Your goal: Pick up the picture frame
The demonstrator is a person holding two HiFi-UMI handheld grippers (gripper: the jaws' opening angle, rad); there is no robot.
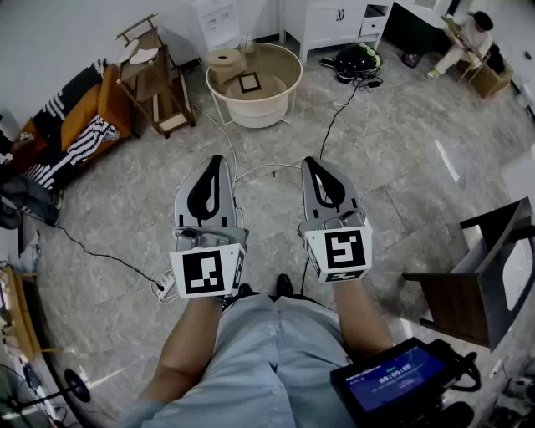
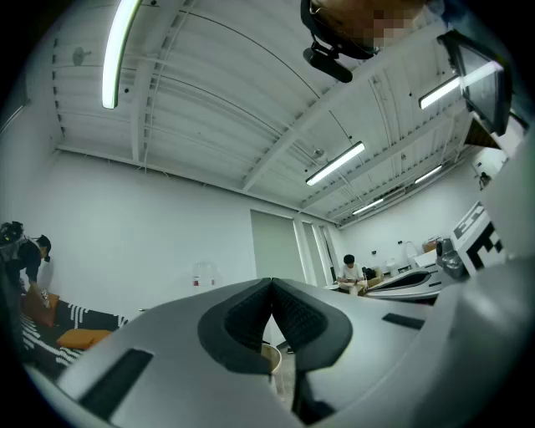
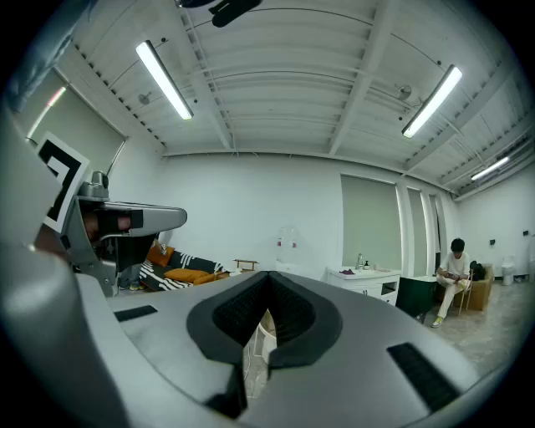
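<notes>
Task not begun, by my read. Left gripper point(image 1: 216, 165) low in front of me, jaws pressed together on nothing. Right gripper point(image 1: 313, 165) likewise, tips meeting, empty. Grey tiled floor point(image 1: 401, 159) below, cables point(image 1: 334, 117) trailing across it. Picture frame point(image 1: 249, 82) lies flat on the round table point(image 1: 251, 109) ahead, well apart from both. Approach and grasp remain. Beyond: white cabinet point(image 1: 334, 21), seated person point(image 1: 468, 38).

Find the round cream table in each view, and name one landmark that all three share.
Head view: the round table is at top centre, with the picture frame lying on it.
Left gripper view: a sliver of its rim shows low centre, just beyond the shut jaws.
Right gripper view: likewise a pale sliver, low centre.
Shared landmark: the striped sofa, left of centre throughout.
</notes>
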